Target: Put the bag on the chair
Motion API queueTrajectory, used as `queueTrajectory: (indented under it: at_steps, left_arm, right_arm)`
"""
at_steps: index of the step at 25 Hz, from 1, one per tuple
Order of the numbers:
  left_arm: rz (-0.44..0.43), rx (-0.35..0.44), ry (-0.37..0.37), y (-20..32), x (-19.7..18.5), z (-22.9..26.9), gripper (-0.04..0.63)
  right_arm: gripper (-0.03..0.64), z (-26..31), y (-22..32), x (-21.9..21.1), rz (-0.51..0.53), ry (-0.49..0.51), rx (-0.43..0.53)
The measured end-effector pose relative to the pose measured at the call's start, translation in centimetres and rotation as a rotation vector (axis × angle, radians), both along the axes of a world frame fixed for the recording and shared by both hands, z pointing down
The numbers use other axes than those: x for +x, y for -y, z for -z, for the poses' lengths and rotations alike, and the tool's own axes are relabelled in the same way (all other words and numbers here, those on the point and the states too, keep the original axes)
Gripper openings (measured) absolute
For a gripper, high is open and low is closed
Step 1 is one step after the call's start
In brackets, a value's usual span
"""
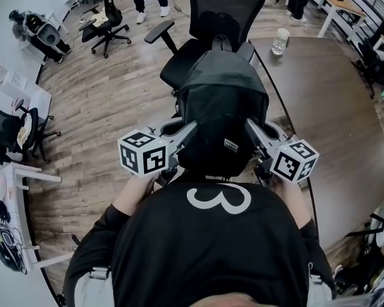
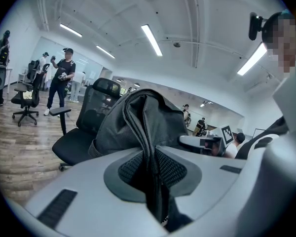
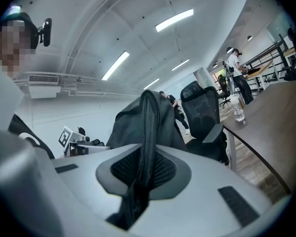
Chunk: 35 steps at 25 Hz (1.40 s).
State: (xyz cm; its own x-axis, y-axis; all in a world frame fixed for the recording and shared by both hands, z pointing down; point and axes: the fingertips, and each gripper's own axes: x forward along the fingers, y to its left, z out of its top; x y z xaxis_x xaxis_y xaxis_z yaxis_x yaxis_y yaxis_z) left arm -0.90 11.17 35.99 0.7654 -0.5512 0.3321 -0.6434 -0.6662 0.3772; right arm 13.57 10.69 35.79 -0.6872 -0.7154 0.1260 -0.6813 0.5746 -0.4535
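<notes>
Black bag (image 1: 221, 101), small label (image 1: 231, 144) illegible.

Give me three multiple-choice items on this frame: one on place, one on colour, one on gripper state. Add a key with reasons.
1. Where does the clear cup stand?
A. on the floor
B. on the brown table
C. on a shelf

2. What colour is the bag?
A. red
B. white
C. black

3. How do the left gripper and right gripper stand?
A. both open, clear of the bag
B. both shut on the bag's fabric
C. only the left one grips

Key:
1 B, the head view shows the cup on the table top, near its edge.
2 C, the bag is black in all three views.
3 B, each gripper view shows bag fabric pinched between its jaws.
</notes>
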Motion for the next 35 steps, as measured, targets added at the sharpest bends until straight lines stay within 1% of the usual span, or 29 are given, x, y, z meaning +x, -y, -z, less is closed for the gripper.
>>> queueTrajectory:
  at_steps: [7,13,24,31,35]
  left_arm:
    - [-0.003,-0.021,-0.005,2.6,-0.8,-0.7,0.066]
    - [-0.016,-0.028,0.004,6.5,-1.7,-1.5,0.066]
    - [-0.050,-0.108,0.017,16.8,-4.1,-3.9,0.066]
    - [-0.083,-0.131,0.011,23.9,-6.1,-4.5,0.066]
    - [-0.104,-0.137,0.008,27.2,-7.4,-4.9,0.066]
  right_arm:
    - [0.052,-0.7,2.5,-0.8,-0.004,-0.005,-0.010]
    - [0.052,-1.4,6.1,-1.7,-0.020,-0.004,-0.025]
    - [0.052,-4.0,15.8,-4.3,-0.058,-0.006,-0.108]
    - [0.052,-4.3,22.3,-6.2,-0.095,-0.017,-0.142]
    - [0.052,-4.9,25.4,-7.5,-0.114,-0.019,-0.145]
